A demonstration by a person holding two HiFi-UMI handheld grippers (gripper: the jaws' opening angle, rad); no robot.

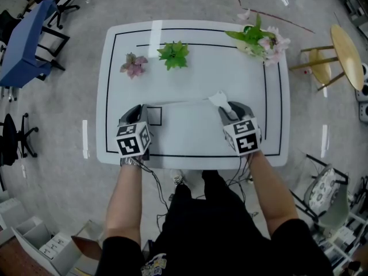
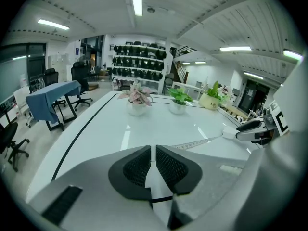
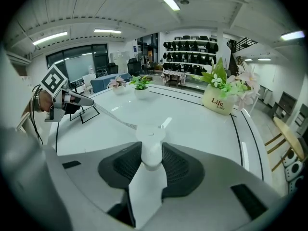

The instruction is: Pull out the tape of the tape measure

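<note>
My left fingers (image 2: 137, 167) are clamped on the tape (image 2: 202, 141) end. My right fingers (image 3: 180, 167) grip the case (image 3: 151, 146). The tape spans left to right between them, just above the tabletop (image 1: 190, 73). Judged pull: hands apart along that axis.

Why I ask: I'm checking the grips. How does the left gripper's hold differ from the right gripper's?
The left gripper pinches the thin tape, jaws almost together; the right gripper clamps the tape measure's chunky white case, jaws wider apart. The left gripper sits beside the small black square on the table; the right gripper sits away from it. Both are shut on something, joined by the tape.
</note>
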